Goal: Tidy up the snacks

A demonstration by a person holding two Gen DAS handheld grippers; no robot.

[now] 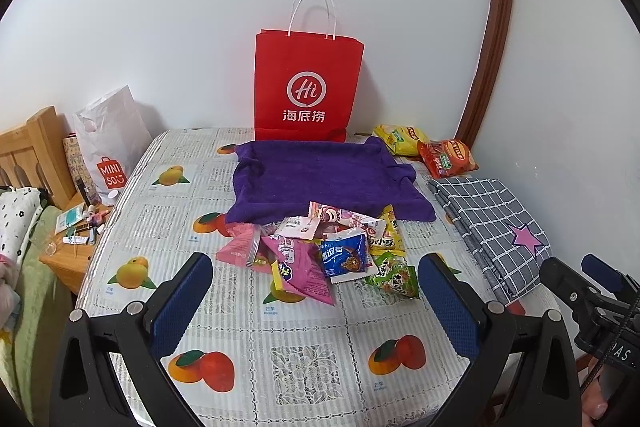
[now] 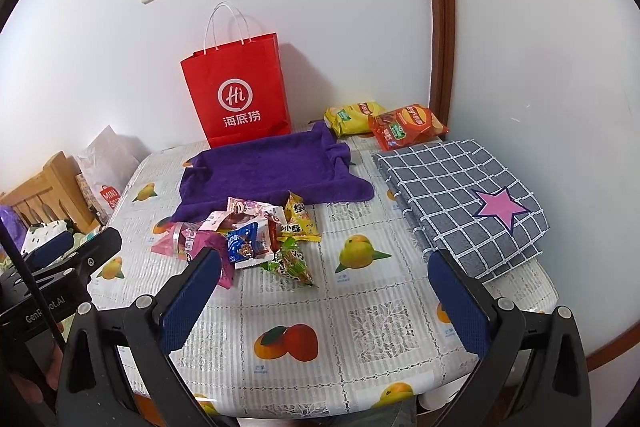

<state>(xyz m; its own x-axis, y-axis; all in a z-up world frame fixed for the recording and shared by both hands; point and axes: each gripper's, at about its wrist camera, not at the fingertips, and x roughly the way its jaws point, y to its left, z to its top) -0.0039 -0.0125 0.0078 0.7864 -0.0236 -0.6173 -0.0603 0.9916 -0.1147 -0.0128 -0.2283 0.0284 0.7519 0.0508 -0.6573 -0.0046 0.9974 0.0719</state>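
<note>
A pile of small snack packets (image 1: pixel 320 251) lies on the fruit-print tablecloth (image 1: pixel 248 327), at the near edge of a purple towel (image 1: pixel 324 179). It also shows in the right wrist view (image 2: pixel 248 239). A red paper bag (image 1: pixel 306 87) stands behind the towel against the wall. A yellow chip bag (image 1: pixel 400 139) and a red chip bag (image 1: pixel 448 157) lie at the back right. My left gripper (image 1: pixel 316 287) is open and empty, just short of the pile. My right gripper (image 2: pixel 324 283) is open and empty, right of the pile.
A folded grey checked cloth with a pink star (image 2: pixel 468 203) lies on the table's right side. A white Miniso bag (image 1: pixel 106 143) and a cluttered wooden nightstand (image 1: pixel 76 239) stand left of the table. A wooden door frame (image 1: pixel 492 27) runs up the right.
</note>
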